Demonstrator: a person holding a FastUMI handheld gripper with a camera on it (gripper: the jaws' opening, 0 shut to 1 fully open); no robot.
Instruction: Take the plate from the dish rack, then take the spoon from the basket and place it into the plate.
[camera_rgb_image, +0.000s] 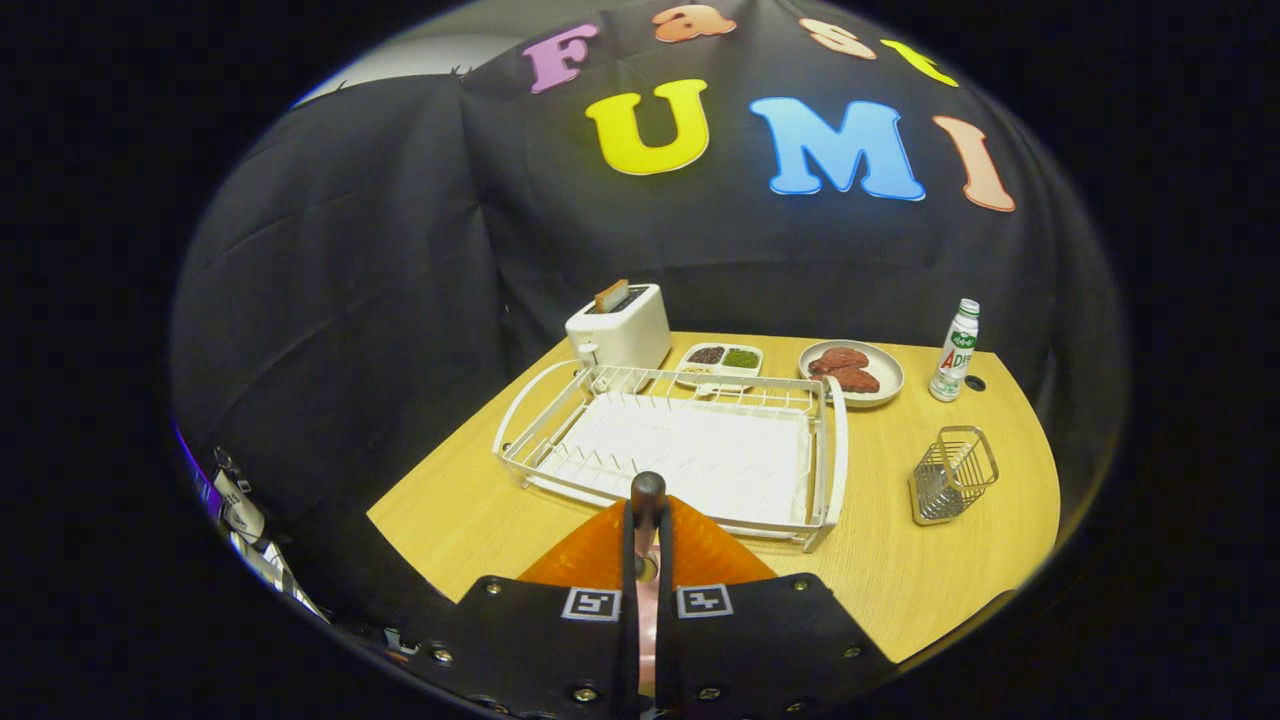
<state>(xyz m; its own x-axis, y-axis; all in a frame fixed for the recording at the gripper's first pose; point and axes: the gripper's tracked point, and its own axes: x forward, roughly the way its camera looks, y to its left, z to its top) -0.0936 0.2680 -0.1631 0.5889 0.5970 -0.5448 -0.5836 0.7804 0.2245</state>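
An orange plate (712, 556) lies on the wooden table (460, 510), just in front of the white dish rack (690, 450), right under my fingers. My gripper (647, 520) is shut on the spoon (648, 492). The spoon's dark rounded end sticks out past the fingertips, and a pink part of it shows lower down between the fingers. The spoon hangs over the plate; whether it touches the plate I cannot tell. The wire basket (952, 476) stands to the right of the rack and looks empty. No dishes are in the rack.
Beyond the rack stand a white toaster (620, 328), a small divided dish (720, 362), a plate of meat (852, 372) and a white bottle (955, 352). Bare tabletop lies between rack and basket. The table's near edge runs close under the gripper.
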